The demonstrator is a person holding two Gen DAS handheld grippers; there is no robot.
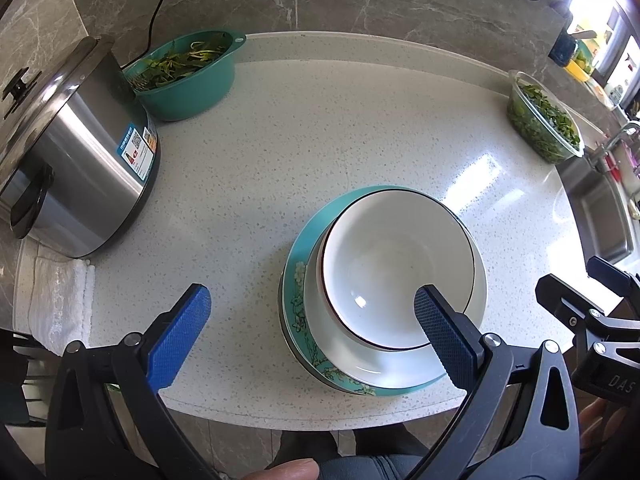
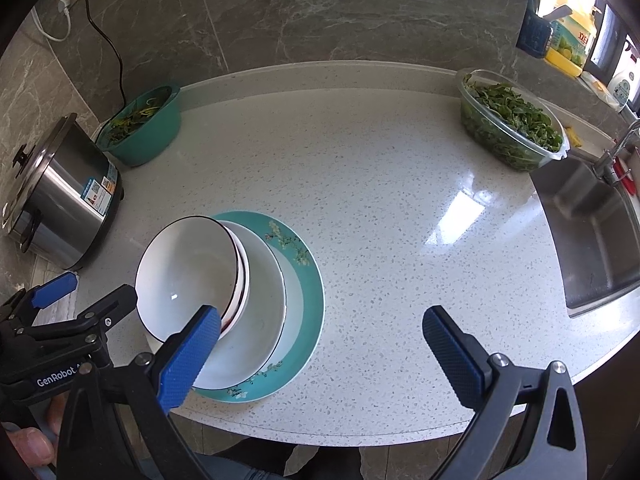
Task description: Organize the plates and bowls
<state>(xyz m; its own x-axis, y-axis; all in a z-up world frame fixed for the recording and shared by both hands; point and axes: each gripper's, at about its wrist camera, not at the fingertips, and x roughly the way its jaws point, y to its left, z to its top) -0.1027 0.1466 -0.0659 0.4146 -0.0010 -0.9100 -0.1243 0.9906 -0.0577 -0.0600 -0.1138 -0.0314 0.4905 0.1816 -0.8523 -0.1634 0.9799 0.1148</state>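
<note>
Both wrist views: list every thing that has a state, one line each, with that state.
Left gripper: open, holding nothing.
Right gripper: open, holding nothing.
Top bowl: upright, empty, nested in the stack.
Teal plate: flat on the counter, under the stack.
Cooker: lid on.
Teal basin: holds greens.
Clear container: uncovered, full of greens.

The white bowl [image 2: 188,272] and the dishes under it cover most of the teal plate [image 2: 308,300], leaving only a crescent of its rim. How many dishes sit between them is hard to count. The steel cooker [image 1: 80,152] runs off the left edge, its label [image 1: 138,148] too small to read. The sink [image 2: 592,232] is cut off at right.
</note>
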